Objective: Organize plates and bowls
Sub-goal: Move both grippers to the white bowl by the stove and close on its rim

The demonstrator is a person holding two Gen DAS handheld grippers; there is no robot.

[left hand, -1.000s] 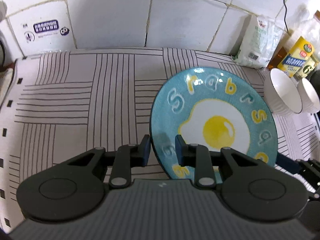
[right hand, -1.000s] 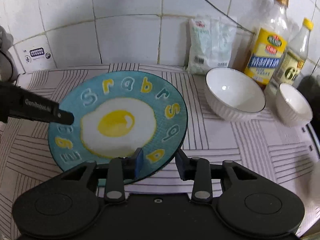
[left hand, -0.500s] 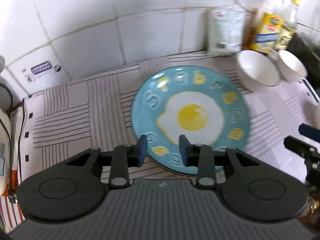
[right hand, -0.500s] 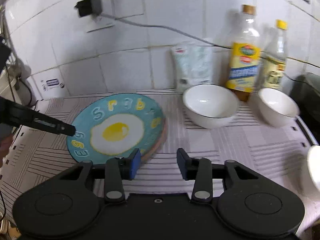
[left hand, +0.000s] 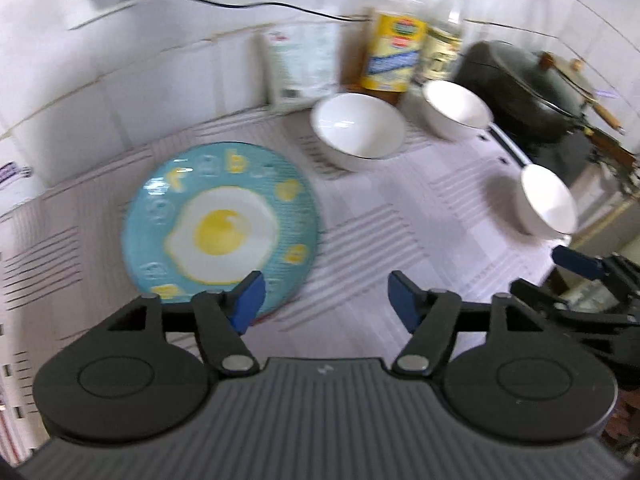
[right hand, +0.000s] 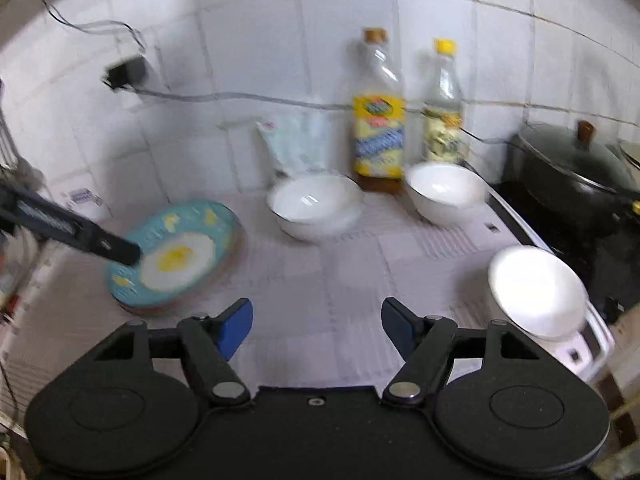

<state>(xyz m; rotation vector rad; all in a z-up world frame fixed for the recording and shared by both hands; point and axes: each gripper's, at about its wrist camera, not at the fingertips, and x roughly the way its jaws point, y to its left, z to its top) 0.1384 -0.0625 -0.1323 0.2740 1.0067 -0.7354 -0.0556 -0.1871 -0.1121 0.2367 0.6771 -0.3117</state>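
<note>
A blue plate with a fried-egg print (left hand: 222,228) lies flat on the striped mat, resting on another plate whose brown rim shows in the right wrist view (right hand: 176,258). Three white bowls stand to its right: a large one (left hand: 358,132) (right hand: 316,206), one by the bottles (left hand: 456,114) (right hand: 444,192), and one near the counter's right edge (left hand: 546,204) (right hand: 536,292). My left gripper (left hand: 324,300) is open and empty, above the plate's near right edge. My right gripper (right hand: 316,326) is open and empty over the mat, between plate and right bowl.
Two oil bottles (right hand: 378,120) (right hand: 442,108) and a white bag (right hand: 298,146) stand against the tiled wall. A dark lidded pot (right hand: 572,164) sits on the stove at right. A plug and cable (right hand: 126,74) hang on the wall.
Both grippers have opened wide, let go of the blue plate and pulled back and up. The plate now lies flat on the other plate. The views have swung right toward the bowls.
</note>
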